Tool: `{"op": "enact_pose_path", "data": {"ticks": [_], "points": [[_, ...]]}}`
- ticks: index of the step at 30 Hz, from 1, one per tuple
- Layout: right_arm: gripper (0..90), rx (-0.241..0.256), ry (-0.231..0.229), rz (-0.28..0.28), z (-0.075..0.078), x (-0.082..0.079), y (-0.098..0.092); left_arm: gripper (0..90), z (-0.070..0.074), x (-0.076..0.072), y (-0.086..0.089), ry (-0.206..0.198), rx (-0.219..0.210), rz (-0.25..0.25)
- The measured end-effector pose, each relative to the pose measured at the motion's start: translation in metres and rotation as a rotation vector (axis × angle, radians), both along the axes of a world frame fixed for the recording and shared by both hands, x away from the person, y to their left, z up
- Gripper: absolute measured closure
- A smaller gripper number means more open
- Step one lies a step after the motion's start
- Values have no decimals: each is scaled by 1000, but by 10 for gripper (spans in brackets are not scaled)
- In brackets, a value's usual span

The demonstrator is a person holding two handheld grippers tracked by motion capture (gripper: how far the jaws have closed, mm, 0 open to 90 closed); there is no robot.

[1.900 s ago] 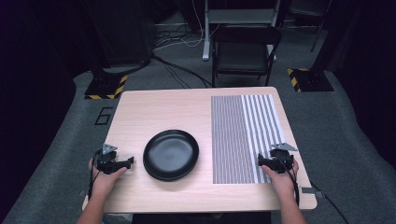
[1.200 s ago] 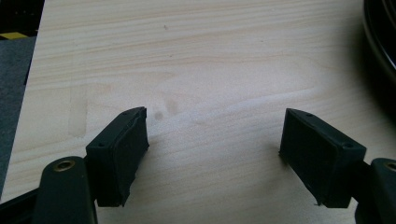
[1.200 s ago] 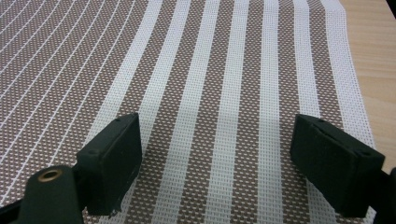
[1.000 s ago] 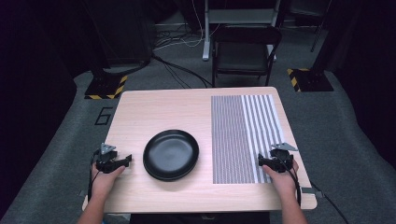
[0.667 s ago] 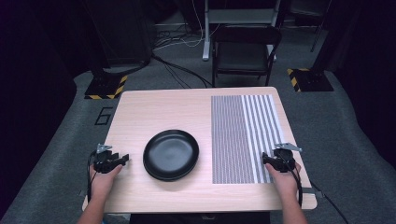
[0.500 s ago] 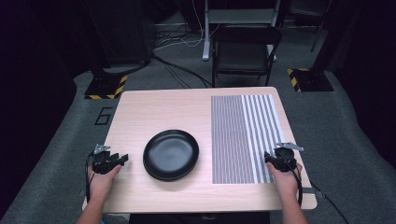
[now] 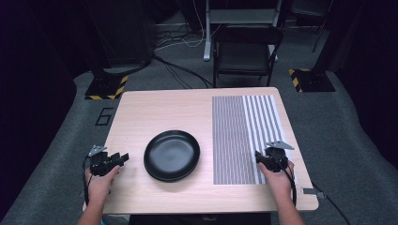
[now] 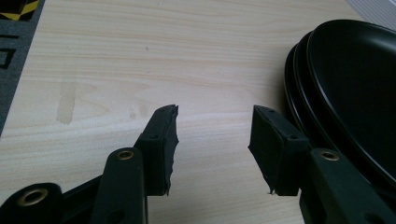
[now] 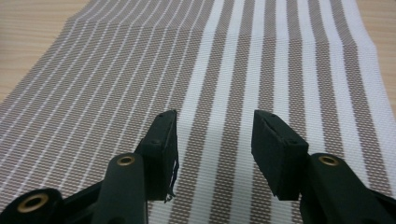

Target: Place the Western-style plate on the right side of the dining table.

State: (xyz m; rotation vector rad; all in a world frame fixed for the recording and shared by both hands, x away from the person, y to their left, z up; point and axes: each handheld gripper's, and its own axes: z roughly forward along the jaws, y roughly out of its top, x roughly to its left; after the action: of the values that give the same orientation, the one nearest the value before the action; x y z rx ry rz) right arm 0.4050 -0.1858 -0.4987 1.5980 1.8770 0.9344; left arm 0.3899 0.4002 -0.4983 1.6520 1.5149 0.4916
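A black plate (image 7: 172, 155) rests near the middle of the light wooden table (image 7: 164, 110); in the left gripper view it looks like two stacked black plates (image 8: 345, 93). A striped placemat (image 7: 246, 136) covers the table's right part. My left gripper (image 7: 123, 158) hovers at the table's left edge, open, its jaws pointing at the plate with bare wood between them (image 8: 214, 140). Over the mat's near right part, my right gripper (image 7: 259, 157) is open too, with nothing but striped placemat (image 9: 261, 70) between its jaws (image 9: 215, 140).
A black chair (image 7: 246, 49) stands behind the table's far edge. Yellow-black stand bases (image 7: 105, 86) sit on the grey carpet at both far corners. Cables trail on the floor, and one cable (image 7: 324, 197) runs from the right gripper.
Both hands have drifted slightly outward and toward the near edge; the left gripper has moved away from the plate. The plate and mat have stayed put.
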Motion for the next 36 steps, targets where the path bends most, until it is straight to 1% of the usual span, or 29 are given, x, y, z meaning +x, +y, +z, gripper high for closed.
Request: {"op": "enact_pose_path", "data": {"ticks": [2,5,7,8,9,11,12,14,16,17,19,20,22,23,26,27,31,34,36], "points": [[516,6,-2,7,1,-1,4,512,1,-1,0,5,-26,4],[517,13,-10,29,1,-2,11,514,2,-1,-1,9,-19,-11],[528,18,-7,50,2,-3,17,518,3,0,-2,-2,-24,-16],[528,18,-7,50,2,-3,17,516,3,0,-2,-2,-24,-16],[539,13,-4,64,3,-3,20,516,4,-1,-3,-2,-26,-16],[539,-11,-11,81,4,-3,26,516,5,-1,-5,-8,-27,-16],[535,-4,-13,93,6,-3,32,520,5,-1,-7,-9,-23,-24],[538,14,-11,99,7,-2,35,529,6,-1,-9,-7,-28,-26],[541,19,-10,103,8,-2,37,543,6,-1,-9,-7,-31,-28],[543,18,-11,106,9,-2,38,543,7,-1,-10,-6,-37,-32],[559,41,-20,124,13,-3,43,559,8,-1,-12,-6,-47,-36],[563,47,-20,124,15,-3,44,564,9,-2,-13,-11,-53,-31],[569,60,-19,132,18,-3,47,576,10,-2,-13,-8,-56,-34],[572,66,-21,137,20,-3,48,577,11,-2,-14,-21,-65,-32],[577,97,-18,137,23,-2,53,586,12,-3,-15,-22,-81,-32],[579,100,-23,140,24,-1,55,589,12,-3,-16,-24,-90,-29],[591,117,-25,148,25,0,62,599,12,-4,-17,-29,-95,-30],[597,125,-28,158,26,1,72,612,13,-4,-18,-33,-100,-28],[599,129,-29,165,26,2,76,621,13,-4,-19,-31,-111,-26]]}}
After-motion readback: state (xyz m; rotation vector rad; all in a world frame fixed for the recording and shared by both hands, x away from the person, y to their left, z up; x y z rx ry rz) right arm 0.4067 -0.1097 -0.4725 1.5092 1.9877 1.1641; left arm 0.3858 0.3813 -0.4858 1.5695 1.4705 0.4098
